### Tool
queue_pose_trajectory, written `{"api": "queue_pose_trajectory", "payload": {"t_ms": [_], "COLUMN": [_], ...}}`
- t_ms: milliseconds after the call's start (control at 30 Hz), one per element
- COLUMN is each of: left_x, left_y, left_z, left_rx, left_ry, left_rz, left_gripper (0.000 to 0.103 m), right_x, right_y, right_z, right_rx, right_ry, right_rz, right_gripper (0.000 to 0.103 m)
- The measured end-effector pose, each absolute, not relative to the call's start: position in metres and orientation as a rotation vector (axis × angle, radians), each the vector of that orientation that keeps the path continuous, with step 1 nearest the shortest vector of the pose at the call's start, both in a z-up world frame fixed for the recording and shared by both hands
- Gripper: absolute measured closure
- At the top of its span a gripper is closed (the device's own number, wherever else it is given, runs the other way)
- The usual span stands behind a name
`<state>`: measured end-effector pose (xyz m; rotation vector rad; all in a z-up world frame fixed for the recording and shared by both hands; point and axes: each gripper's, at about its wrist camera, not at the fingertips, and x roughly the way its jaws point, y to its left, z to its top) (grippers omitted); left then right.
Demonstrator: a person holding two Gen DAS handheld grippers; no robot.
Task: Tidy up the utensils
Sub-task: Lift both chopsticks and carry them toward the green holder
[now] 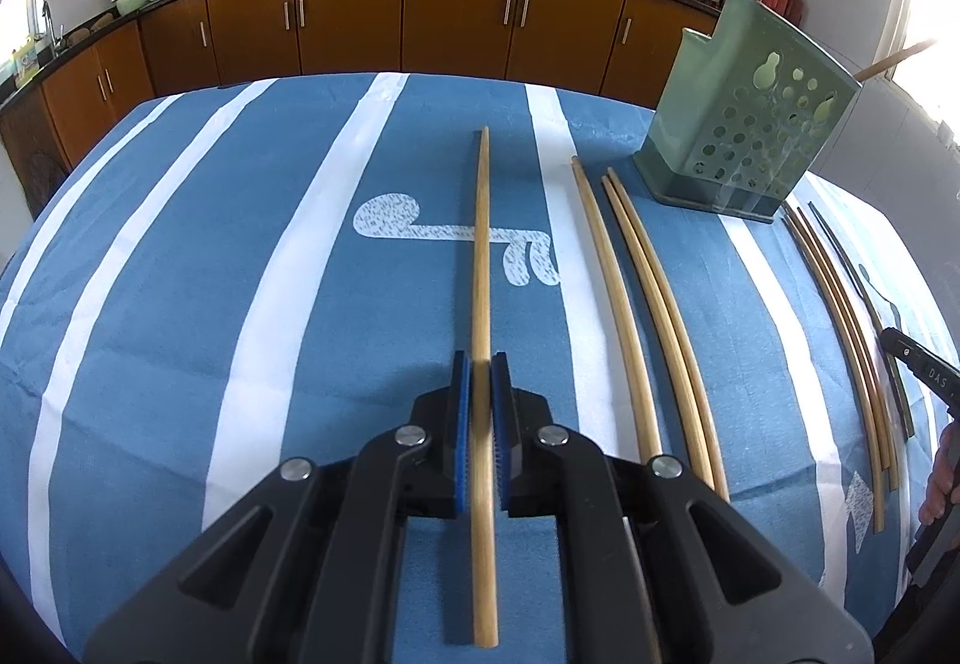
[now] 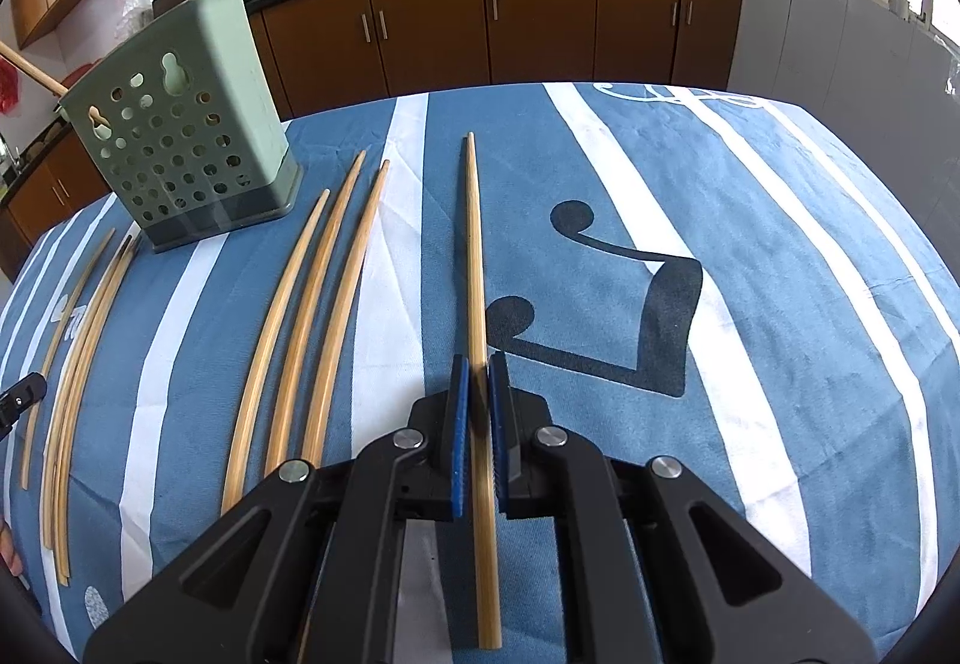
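Observation:
In the left wrist view, my left gripper (image 1: pixel 482 358) is shut on a bamboo chopstick (image 1: pixel 482 244) that points forward over the blue striped tablecloth. In the right wrist view, my right gripper (image 2: pixel 478 358) is shut on another bamboo chopstick (image 2: pixel 475 244), also pointing forward. A green perforated utensil holder (image 1: pixel 750 123) stands upright at the far right, and at the far left of the right wrist view (image 2: pixel 180 135); two chopsticks stick out of its top. Three loose chopsticks (image 1: pixel 636 292) lie between the left gripper and the holder. Three more (image 2: pixel 312 316) lie left of my right gripper.
Several darker chopsticks (image 1: pixel 852 328) lie beside the holder at the right, near the other gripper's tip (image 1: pixel 918 370). Brown kitchen cabinets (image 1: pixel 360 15) with woks on the counter run behind the table. The table's far edge (image 2: pixel 600 87) is close behind the chopsticks.

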<state>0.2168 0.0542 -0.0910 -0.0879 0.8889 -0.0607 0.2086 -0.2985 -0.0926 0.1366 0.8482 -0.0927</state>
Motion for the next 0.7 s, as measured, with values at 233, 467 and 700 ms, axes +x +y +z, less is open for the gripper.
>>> {"api": "queue_pose_trajectory", "payload": {"t_ms": [233,467,700], "left_x": [0.2170,0.2168,0.2168], "left_y": [0.0586,0.0580,0.0589], "left_z": [-0.0916,-0.0916,-0.0915], "left_rx": [-0.128,-0.127,-0.130], "left_ry": [0.887,0.887,0.887], "left_rz": [-0.079,-0.076,-0.079], "left_gripper": [0.093,0.093,0.093], "right_x": [0.2081,0.2077,0.2073], "right_y": [-0.2981,-0.2980,-0.2978], "right_z": [-0.0927,-0.0928,-0.0929], "right_rx": [0.141,0.141,0.142], "right_ry": [0.848,0.847,0.847], "right_rz": [-0.091,-0.091,-0.090], "right_gripper": [0.095,0.095,0.095]}}
